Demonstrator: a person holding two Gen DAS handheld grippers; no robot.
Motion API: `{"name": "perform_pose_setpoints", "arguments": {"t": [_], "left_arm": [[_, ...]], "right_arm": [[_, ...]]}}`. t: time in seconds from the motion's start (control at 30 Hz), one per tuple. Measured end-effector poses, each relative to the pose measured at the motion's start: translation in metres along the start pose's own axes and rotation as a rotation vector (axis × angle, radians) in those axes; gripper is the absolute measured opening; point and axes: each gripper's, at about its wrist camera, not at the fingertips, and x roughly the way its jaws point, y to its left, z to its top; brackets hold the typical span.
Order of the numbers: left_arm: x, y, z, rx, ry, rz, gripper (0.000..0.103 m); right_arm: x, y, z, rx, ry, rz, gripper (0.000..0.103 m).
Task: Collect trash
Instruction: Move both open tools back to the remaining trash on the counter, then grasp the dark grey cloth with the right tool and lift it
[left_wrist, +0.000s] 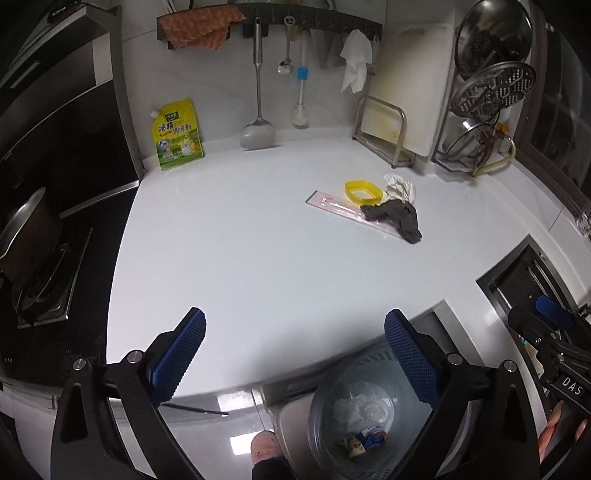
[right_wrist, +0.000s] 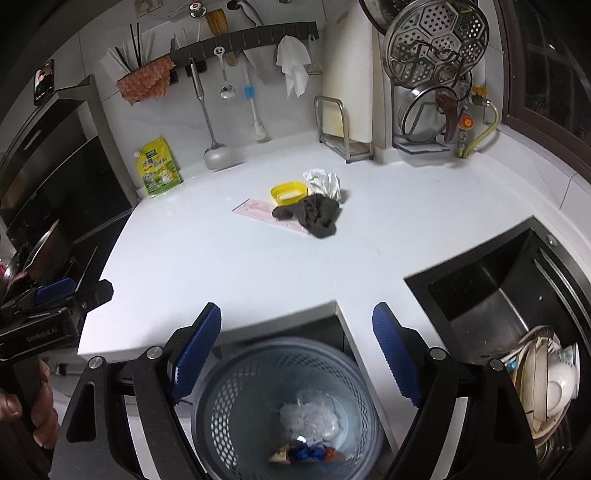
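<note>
Both grippers, left gripper and right gripper: fingers wide apart, empty | trash pile mid bench | bin below | next: reach, pinch gently.

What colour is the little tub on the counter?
Yellow. The tub shows best in the right wrist view.

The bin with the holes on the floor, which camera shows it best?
The right wrist view: the bin sits whole between the open fingers, trash at the bottom. In the left wrist view one finger covers part of the bin.
</note>
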Motion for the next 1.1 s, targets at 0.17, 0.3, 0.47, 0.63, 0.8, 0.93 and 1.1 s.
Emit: {"name": "perform_pose_setpoints", "arguments": {"t": [0.17,0.3,0.47,0.63,0.8,0.93,1.1], "left_arm": [[0.019,0.016,0.023,0.008,-0.005,-0.027,0.096],[0.037,0.026,0.043,0.020,-0.006,-0.050,0.096],[0.061,0.037,0.070,0.040,-0.003,-0.076,0.096],[0.086,0.040,0.095,0.080,-0.012,-0.100,0.096],[0.110,0.036,0.117,0.123,-0.022,-0.133,0.096],[0.130,0.030,0.132,0.161,-0.018,-0.159,0.096],[0.157,0.017,0.150,0.213,-0.005,-0.198,0.096]], "right_arm": [[0.019,0.008,0.015,0.018,0.005,-0.034,0.080],[0.036,0.012,0.027,0.048,0.014,-0.058,0.080],[0.058,0.017,0.045,0.082,0.010,-0.089,0.080],[0.078,0.018,0.064,0.120,-0.007,-0.117,0.080],[0.096,0.018,0.082,0.154,-0.020,-0.150,0.080],[0.109,0.016,0.095,0.181,-0.026,-0.176,0.080],[0.127,0.012,0.104,0.212,-0.021,-0.203,0.080]]}}
